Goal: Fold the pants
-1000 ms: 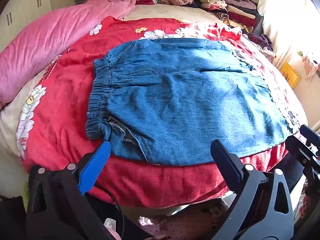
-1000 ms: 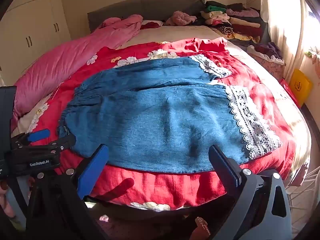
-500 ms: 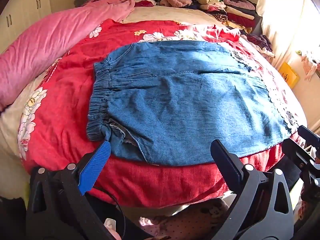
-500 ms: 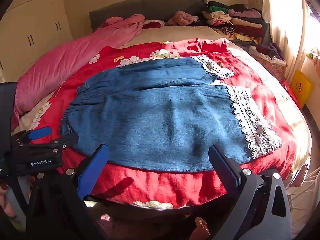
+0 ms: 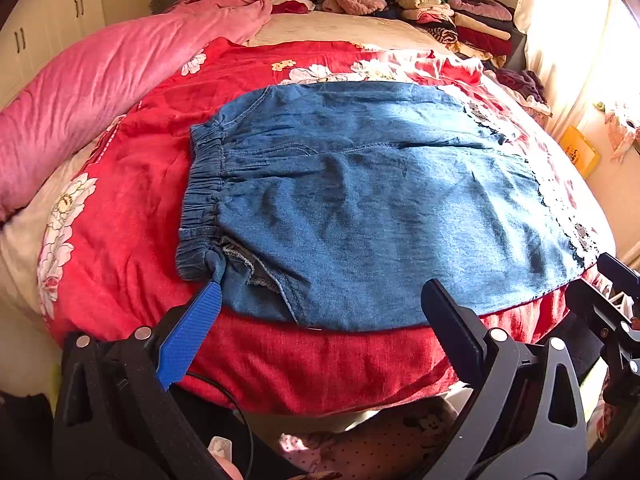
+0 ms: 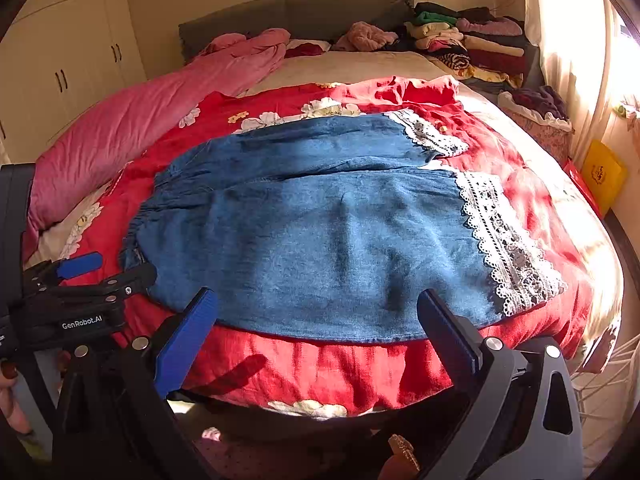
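Blue denim pants [image 5: 380, 208] with white lace hems [image 6: 508, 248] lie flat on a red floral blanket [image 5: 132, 200], elastic waistband [image 5: 204, 196] at the left, legs side by side running right. My left gripper [image 5: 324, 292] is open and empty at the near edge, its blue finger [image 5: 192, 332] touching the waistband's near corner. My right gripper [image 6: 316, 300] is open and empty just before the near leg's edge [image 6: 320, 332]. The left gripper also shows in the right wrist view [image 6: 104, 270], and the right gripper shows at the left wrist view's right edge [image 5: 616, 280].
A rolled pink quilt [image 5: 100, 80] lies along the bed's left side. Stacks of folded clothes [image 6: 468, 44] sit at the back right by the headboard. A yellow box [image 6: 600, 176] stands on the floor at the right. White wardrobes [image 6: 72, 64] are at the left.
Both grippers have moved slightly forward toward the pants' near edge. The left blue finger now meets the waistband corner. Both stay open.
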The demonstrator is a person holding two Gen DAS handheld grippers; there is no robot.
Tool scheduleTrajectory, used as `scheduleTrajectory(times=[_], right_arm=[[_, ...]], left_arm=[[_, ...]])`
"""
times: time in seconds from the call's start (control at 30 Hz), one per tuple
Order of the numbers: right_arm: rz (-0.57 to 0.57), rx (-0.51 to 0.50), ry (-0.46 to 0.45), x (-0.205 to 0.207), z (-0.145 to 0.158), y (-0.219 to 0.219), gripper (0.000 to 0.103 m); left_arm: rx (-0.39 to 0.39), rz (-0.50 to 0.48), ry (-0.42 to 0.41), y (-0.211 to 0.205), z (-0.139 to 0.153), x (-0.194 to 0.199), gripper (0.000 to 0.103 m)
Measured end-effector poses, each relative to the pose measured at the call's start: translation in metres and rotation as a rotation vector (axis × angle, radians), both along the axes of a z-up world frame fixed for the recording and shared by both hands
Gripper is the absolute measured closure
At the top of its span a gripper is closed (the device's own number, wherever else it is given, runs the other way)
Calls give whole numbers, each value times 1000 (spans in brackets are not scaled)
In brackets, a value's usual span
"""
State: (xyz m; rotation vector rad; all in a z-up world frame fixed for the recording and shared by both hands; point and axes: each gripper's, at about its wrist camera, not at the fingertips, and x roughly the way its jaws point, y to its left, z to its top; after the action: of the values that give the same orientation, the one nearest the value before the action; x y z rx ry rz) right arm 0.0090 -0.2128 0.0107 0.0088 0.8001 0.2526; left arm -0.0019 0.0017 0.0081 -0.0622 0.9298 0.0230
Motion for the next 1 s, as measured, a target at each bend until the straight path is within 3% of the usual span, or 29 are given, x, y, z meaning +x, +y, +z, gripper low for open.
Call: scheduleTrajectory(times=[1.0], right_arm=[[5, -6, -2, -4, 1, 4, 4]], left_arm=[[4, 3, 0, 5, 0, 0, 9]])
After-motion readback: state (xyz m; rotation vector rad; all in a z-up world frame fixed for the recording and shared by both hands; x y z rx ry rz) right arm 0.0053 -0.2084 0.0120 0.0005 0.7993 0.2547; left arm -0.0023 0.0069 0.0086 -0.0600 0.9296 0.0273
